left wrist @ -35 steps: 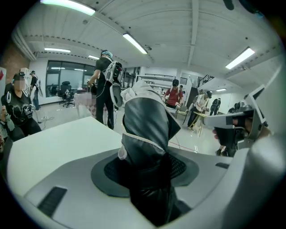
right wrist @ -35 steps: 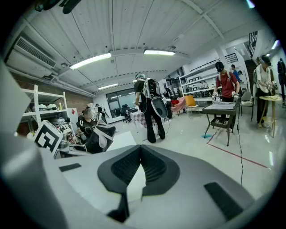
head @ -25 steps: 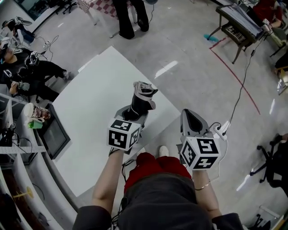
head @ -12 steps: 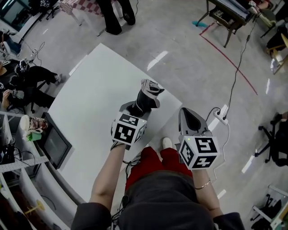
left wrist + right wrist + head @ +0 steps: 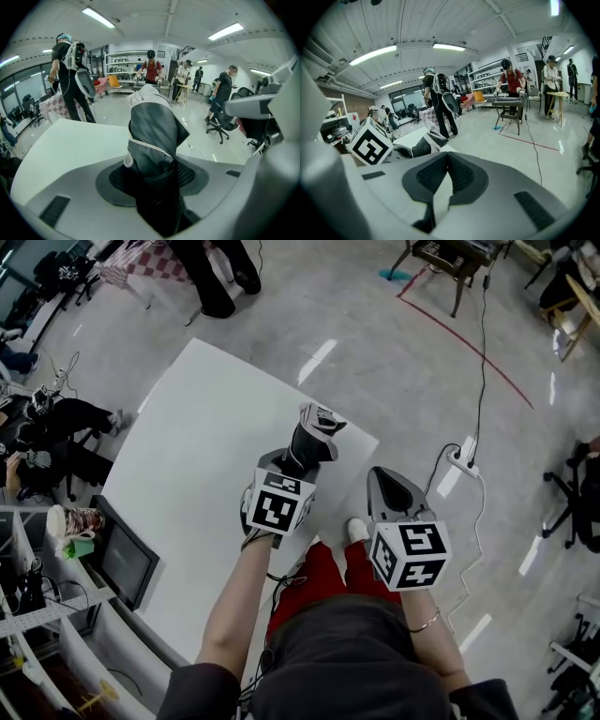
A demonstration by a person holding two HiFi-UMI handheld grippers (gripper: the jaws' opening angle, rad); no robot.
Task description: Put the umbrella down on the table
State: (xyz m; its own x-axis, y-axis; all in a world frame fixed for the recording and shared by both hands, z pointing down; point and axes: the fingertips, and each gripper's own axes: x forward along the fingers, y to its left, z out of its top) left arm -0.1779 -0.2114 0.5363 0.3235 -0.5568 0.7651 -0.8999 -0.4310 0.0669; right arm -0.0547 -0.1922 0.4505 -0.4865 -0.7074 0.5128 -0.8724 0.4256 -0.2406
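Between the jaws of the left claw point(image 5: 153, 174) stands a folded umbrella point(image 5: 152, 133) (dark fabric, pale trim). It is clamped at its lower end, and its bunched top sticks out past the pads. From the head view, claw and umbrella hang over the near right part of the white counter point(image 5: 192, 442), close to its edge; whether the umbrella touches the surface I cannot tell. Off to the right, the right claw point(image 5: 391, 482) is clenched on nothing, pads meeting at the tips, above the grey floor point(image 5: 412, 362) beside the counter's corner.
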